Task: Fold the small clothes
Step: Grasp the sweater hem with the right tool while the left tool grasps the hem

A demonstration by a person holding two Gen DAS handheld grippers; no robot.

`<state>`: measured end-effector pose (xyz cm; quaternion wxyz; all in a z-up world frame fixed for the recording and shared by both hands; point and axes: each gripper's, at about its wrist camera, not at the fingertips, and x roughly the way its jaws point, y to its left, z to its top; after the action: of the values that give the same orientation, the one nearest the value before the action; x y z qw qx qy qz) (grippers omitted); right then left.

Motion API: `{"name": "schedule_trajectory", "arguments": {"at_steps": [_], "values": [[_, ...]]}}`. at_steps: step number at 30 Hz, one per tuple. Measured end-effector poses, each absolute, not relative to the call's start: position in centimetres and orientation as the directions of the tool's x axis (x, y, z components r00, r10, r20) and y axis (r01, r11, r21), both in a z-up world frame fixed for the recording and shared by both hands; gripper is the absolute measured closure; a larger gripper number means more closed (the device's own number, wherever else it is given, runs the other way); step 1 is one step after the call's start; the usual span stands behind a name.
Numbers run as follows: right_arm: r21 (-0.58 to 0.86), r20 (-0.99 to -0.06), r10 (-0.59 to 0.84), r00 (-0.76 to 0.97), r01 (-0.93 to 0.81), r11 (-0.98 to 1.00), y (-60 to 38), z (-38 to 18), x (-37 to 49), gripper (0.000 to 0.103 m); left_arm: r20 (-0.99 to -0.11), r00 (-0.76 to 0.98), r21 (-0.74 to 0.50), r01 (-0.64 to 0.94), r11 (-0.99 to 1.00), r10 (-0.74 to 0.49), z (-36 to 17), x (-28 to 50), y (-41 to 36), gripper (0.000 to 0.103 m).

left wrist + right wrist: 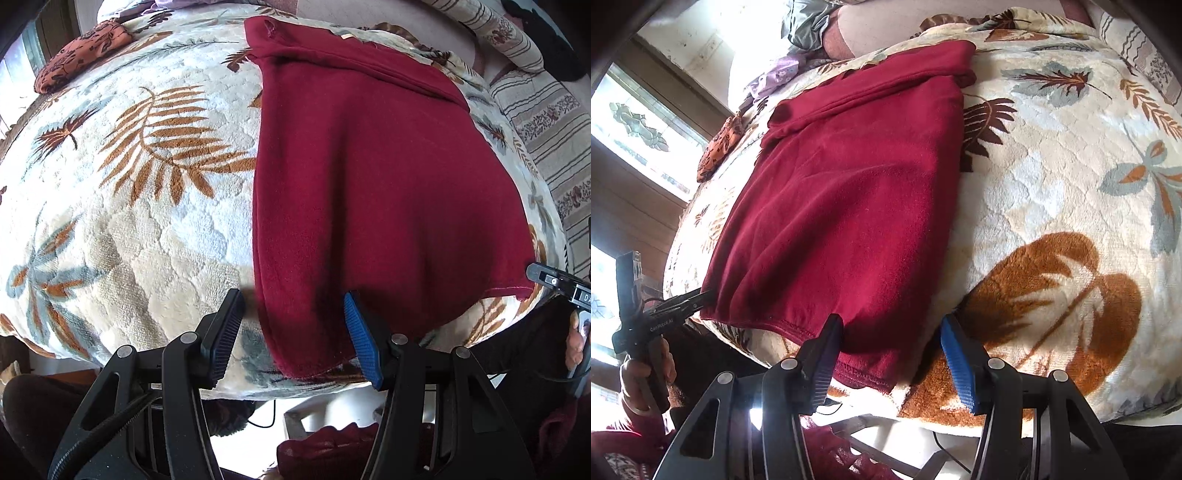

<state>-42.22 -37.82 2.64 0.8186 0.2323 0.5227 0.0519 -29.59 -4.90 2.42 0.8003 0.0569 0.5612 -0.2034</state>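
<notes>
Right wrist only — window (639, 122) beside garment (849, 206)

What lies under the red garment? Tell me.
The red garment lies flat on a leaf-patterned blanket, which shows on every side of it. Its near hem hangs over the blanket's edge. Whatever sits directly beneath the cloth is covered and cannot be seen.

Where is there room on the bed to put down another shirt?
Bare leaf-print blanket lies left of the red garment, up to the orange cushion. More lies on its right side. The striped bedding edge looks crowded.
</notes>
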Motion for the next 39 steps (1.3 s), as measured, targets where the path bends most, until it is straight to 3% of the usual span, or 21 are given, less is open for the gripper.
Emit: {"name": "schedule_trajectory", "arguments": {"at_steps": [4, 9, 12, 18, 34, 39], "values": [[0.457, -0.821, 0.370, 0.435, 0.112, 0.882, -36.8, 2.2, -42.2, 0.052, -0.919, 0.272, -0.171, 0.381, 0.909, -0.287, 2.2, -29.1, -5.1, 0.037], [0.389, -0.839, 0.318, 0.441, 0.079, 0.918, -35.9, 2.2, -41.7, 0.083, -0.919, 0.274, -0.165, 0.382, 0.909, -0.282, 2.2, -28.9, -5.5, 0.035], [0.379, -0.834, 0.306, 0.458, 0.074, 0.923, -35.9, 2.6, -41.6, 0.091, -0.919, 0.274, -0.166, 0.379, 0.910, -0.282, 2.1, -28.9, -5.7, 0.035], [0.381, -0.817, 0.303, 0.490, 0.066, 0.922, -36.5, 4.1, -41.9, 0.092, -0.923, 0.283, -0.143, 0.377, 0.915, -0.261, 2.0, -28.8, -5.9, 0.035], [0.416, -0.835, 0.341, 0.432, 0.088, 0.905, -36.8, 1.7, -41.0, 0.090, -0.925, 0.308, -0.094, 0.379, 0.921, -0.222, 1.7, -29.0, -6.7, 0.035], [0.370, -0.848, 0.312, 0.429, 0.057, 0.927, -36.0, 1.9, -40.6, 0.090, -0.926, 0.310, -0.086, 0.383, 0.920, -0.216, 1.7, -28.9, -6.8, 0.035]]}}
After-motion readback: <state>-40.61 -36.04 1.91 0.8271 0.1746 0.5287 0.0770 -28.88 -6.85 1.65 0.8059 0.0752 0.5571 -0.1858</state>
